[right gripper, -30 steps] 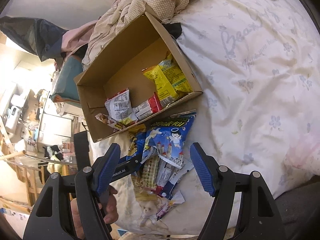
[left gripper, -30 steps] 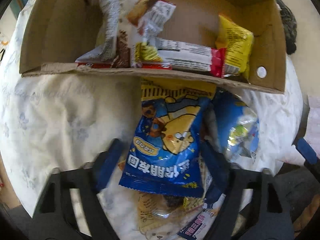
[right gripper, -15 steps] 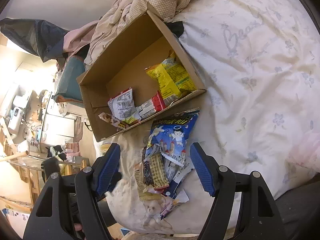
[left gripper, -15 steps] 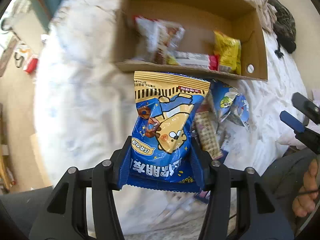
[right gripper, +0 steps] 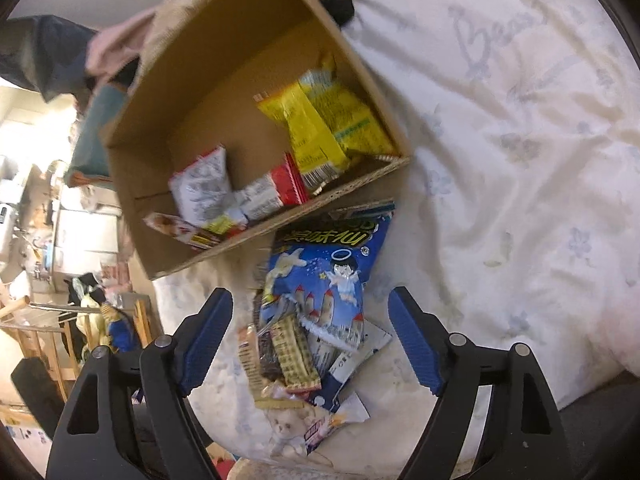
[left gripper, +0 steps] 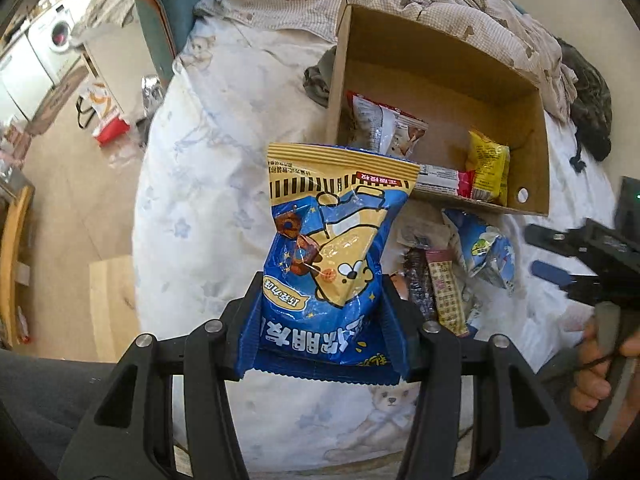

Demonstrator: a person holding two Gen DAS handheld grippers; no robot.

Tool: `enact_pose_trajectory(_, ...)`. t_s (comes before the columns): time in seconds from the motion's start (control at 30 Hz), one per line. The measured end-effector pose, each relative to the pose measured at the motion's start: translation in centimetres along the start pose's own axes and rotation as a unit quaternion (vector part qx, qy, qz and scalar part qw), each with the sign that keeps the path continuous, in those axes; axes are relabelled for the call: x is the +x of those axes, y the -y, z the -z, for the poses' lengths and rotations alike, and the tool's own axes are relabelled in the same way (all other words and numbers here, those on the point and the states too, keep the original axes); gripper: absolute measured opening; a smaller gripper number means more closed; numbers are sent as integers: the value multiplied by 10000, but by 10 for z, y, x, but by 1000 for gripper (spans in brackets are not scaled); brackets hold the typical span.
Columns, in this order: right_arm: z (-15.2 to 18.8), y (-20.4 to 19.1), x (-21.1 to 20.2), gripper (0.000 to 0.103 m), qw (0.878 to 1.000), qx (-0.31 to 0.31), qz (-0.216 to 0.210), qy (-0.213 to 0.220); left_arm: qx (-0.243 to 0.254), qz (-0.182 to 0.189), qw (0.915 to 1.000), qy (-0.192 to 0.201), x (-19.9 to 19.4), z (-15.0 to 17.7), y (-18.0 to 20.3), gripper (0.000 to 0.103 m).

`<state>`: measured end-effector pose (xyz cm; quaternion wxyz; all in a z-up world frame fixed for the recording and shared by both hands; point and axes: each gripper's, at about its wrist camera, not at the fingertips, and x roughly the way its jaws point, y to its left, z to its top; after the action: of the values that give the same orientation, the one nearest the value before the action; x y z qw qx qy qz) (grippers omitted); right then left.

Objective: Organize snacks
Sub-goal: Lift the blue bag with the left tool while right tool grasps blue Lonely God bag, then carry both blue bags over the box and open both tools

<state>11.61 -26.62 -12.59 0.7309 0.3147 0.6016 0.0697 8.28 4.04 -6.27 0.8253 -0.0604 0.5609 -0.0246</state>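
The left gripper (left gripper: 322, 320) is pinching a blue snack bag (left gripper: 332, 256) in its jaws, above the bed (left gripper: 200, 208), near the cardboard box (left gripper: 536, 184). The right gripper (right gripper: 310, 336) is hovering, jaws spread, over loose snacks (right gripper: 296, 344). A washing machine (left gripper: 54, 36) is standing far left.

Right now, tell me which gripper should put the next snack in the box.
Left. The left gripper is already shut on the blue bag, lifted in front of the box. The right gripper is open, holding nothing, above the pile.
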Motion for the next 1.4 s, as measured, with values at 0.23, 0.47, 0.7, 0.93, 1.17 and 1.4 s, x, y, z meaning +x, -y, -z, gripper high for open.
enact_pose_trajectory(0.23, -21, -5, 47, 86, 9987, 54, 331, -390, 223, -85, 9997, 100, 2, 0, 12, 49)
enact_pose_trajectory(0.47, -24, -6, 77, 87, 9951, -107, 704, -687, 133, -27, 9999, -26, 8, -1, 9, 49)
enact_pose_trajectory(0.7, -12, -9, 78, 68, 9934, -386, 660, -855, 251, 4, 9997, 78, 5, -2, 15, 49)
enact_pose_trajectory(0.93, 9, -14, 56, 62, 9940, -658, 482, -728, 214, -64, 9997, 121, 5, -1, 11, 49)
enact_pose_trajectory(1.17, 21, -18, 29, 62, 9955, -675, 200, -638, 199, -205, 9992, 264, 2, 1, 7, 49)
enact_pose_trajectory(1.4, 45, -22, -6, 62, 9942, -892, -302, -518, 198, -302, 9986, 379, -2, 3, 5, 49)
